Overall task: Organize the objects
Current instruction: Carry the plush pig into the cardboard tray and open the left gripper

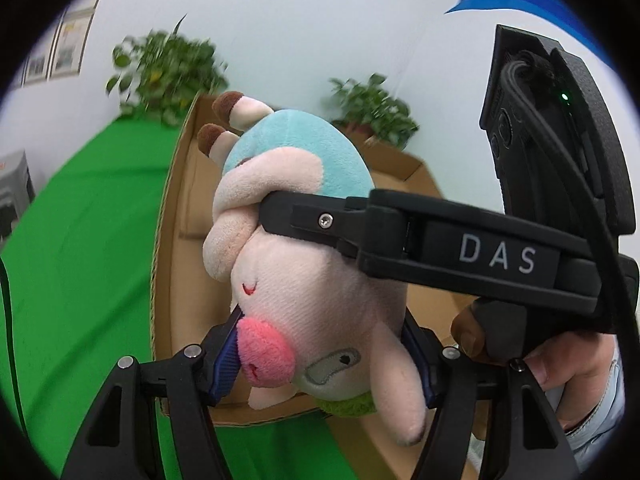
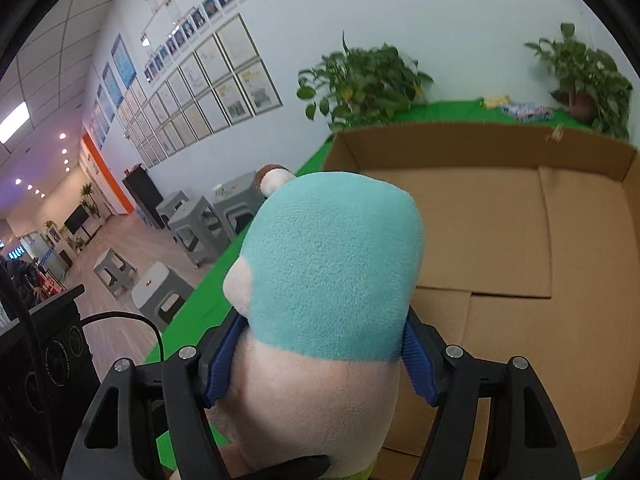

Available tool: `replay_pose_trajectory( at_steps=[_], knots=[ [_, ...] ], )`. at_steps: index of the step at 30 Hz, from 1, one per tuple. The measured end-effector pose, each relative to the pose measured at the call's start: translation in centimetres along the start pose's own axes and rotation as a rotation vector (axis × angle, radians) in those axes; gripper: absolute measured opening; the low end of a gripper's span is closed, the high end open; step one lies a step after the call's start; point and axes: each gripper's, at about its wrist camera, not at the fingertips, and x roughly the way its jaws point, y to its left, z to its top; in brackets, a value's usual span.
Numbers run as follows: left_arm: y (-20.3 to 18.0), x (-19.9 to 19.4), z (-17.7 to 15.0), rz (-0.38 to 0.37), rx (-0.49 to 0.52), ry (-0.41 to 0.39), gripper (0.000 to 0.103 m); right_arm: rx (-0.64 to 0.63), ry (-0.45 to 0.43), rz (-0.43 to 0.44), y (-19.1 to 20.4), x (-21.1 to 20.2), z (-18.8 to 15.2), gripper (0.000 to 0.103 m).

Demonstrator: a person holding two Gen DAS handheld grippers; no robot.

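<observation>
Both grippers, left (image 1: 320, 356) and right (image 2: 316, 354), squeezing one pig (image 1: 304, 280) between jaws above box (image 2: 500, 240); uneven letting go could drop it outside.

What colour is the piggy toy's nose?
Bright pink. The plush pig's snout shows best in the left wrist view.

We see our right gripper (image 2: 320, 356) clamping a soft pink-and-turquoise plush toy (image 2: 332, 264). It hangs over an open brown cardboard box (image 2: 540, 240).
</observation>
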Motion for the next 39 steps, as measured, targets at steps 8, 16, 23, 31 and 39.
replay_pose_trajectory(
  at_steps=[8,16,23,31,39],
  knots=[
    [3.2,2.3,-1.3,0.055,-0.093,0.077,0.070,0.050,0.078,0.020,-3.2,9.3,-1.9,0.067],
    [3.7,-0.7,-2.9,0.103,-0.111,0.036,0.070,0.041,0.078,-0.032,-3.4,13.0,-2.2,0.077],
    [3.6,-2.3,-4.5,0.127,-0.130,0.032,0.062,0.028,0.082,0.019,-1.8,11.4,-1.2,0.089],
    [2.6,-3.5,-5.0,0.124,-0.131,0.028,0.062,0.069,0.136,0.062,-3.3,10.5,-1.6,0.070],
    [2.9,-3.6,-4.6,0.149,-0.114,0.031,0.062,0.118,0.155,0.125,-4.5,13.4,-3.1,0.062]
  ],
)
